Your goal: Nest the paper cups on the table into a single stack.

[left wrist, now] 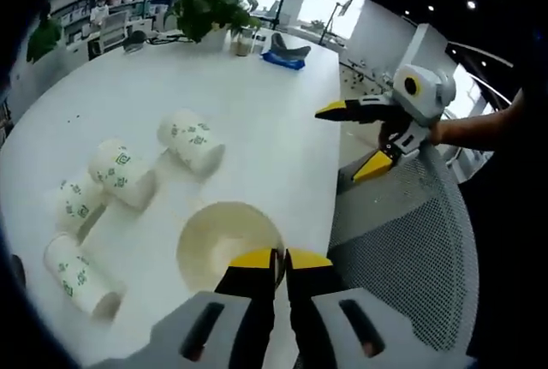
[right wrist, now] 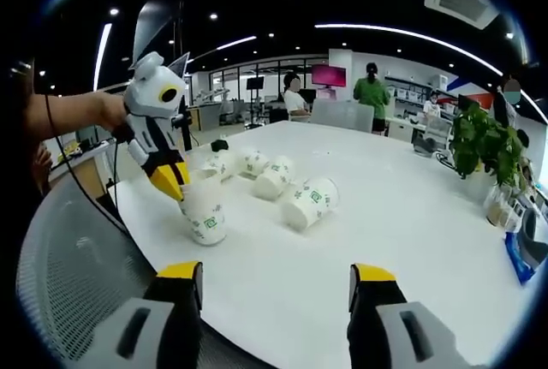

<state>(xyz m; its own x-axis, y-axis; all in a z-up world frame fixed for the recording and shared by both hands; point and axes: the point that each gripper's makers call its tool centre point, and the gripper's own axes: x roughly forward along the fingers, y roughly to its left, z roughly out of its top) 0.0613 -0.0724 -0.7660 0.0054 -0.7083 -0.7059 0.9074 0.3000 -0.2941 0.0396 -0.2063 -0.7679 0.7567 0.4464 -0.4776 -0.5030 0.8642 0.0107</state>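
While I hold my left gripper [left wrist: 280, 259] low over the near edge of the white desk [left wrist: 257, 104], its yellow-tipped fingers [left wrist: 248, 259] are pinched together on the rim of an upright paper cup [left wrist: 224, 241], whose open mouth faces up at me. In the left gripper view, left of that cup, four more paper cups lie on their sides on the desk: one nearest me [left wrist: 79, 276], one behind it [left wrist: 75, 205], the next [left wrist: 122, 172] just beside that, and the farthest [left wrist: 191, 140] a little apart. A grey mesh chair [left wrist: 402, 241] stands at the desk's right edge, and above it my right gripper [left wrist: 358, 139] hangs with its fingers spread and nothing between them. A potted plant [left wrist: 210, 9] sits at the far end of the desk.

In the right gripper view, my own fingers [right wrist: 181, 273] stand wide apart, and a second plant [right wrist: 484, 142] is at the right.
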